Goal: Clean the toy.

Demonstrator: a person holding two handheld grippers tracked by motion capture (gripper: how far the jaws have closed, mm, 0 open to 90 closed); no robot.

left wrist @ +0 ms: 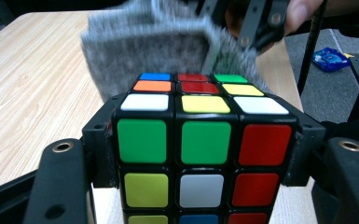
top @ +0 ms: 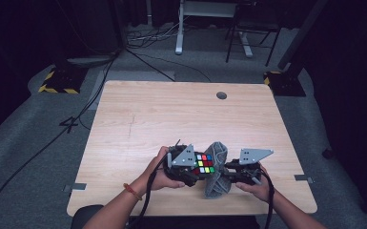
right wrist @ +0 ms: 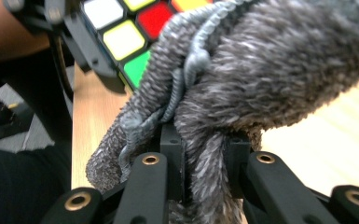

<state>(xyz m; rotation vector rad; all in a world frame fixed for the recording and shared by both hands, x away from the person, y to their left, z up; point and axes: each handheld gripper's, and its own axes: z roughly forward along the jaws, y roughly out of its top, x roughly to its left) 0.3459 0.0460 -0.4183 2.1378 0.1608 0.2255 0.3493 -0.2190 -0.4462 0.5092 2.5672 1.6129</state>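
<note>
Low centre of the high view, the left gripper (top: 190, 168) is clamped on a scrambled multicoloured plastic puzzle cube (top: 204, 163). Just right of it, the right gripper (top: 229, 172) pinches a fuzzy grey cloth (top: 217, 171) against it. Hard wiping could twist a layer or lever the cube loose.

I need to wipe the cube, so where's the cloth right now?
In the high view the cloth hangs pinched in the right hand-held gripper, near the table's front edge, against the cube.
</note>
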